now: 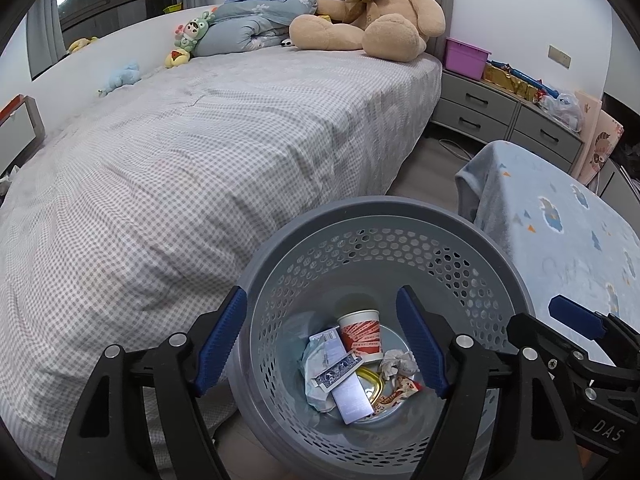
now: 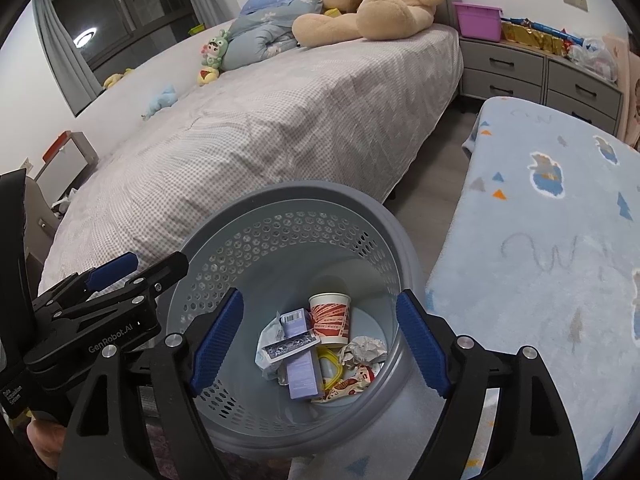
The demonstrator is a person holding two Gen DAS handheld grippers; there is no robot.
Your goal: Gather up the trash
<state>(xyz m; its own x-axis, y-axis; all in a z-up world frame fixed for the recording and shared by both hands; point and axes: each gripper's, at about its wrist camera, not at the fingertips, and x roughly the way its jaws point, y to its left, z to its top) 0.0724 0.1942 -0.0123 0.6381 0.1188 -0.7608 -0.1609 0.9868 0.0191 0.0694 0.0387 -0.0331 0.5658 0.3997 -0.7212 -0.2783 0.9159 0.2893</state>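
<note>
The trash lay at the bottom of a grey perforated bin (image 1: 452, 236), which stood on the floor between the bed (image 1: 200, 152) and a surface draped in a light blue blanket (image 1: 560, 224); a red-and-white paper cup (image 1: 362, 336) lay on its side toward the far wall of the bin; just beside it were a crumpled white paper ball (image 1: 396, 364), a pale lilac box (image 1: 352, 396), a small blue patterned card (image 1: 338, 370) lying across that box, a white wrapper (image 1: 316, 360) under them, and a red-printed snack wrapper (image 1: 400, 390) at the near right; a yellow item showed between the box and the snack wrapper, too hidden to tell what it was.

The left gripper (image 1: 320, 344) hung over the bin's mouth with its blue-padded fingers (image 1: 222, 340) wide apart and holding nothing; one finger sat outside the bin's left rim in that view, the other over the inside. The right gripper (image 2: 320, 344) hung beside it over the same opening, its fingers (image 2: 420, 344) likewise spread wide and empty; each gripper showed at the edge of the other's view.

On the bed, a large tan teddy bear (image 1: 372, 8) sat against the headboard beside a folded blue quilt (image 1: 248, 28); a grey chest of drawers (image 1: 504, 116) stood past the bed, with a pink tub (image 1: 466, 56) on top.
</note>
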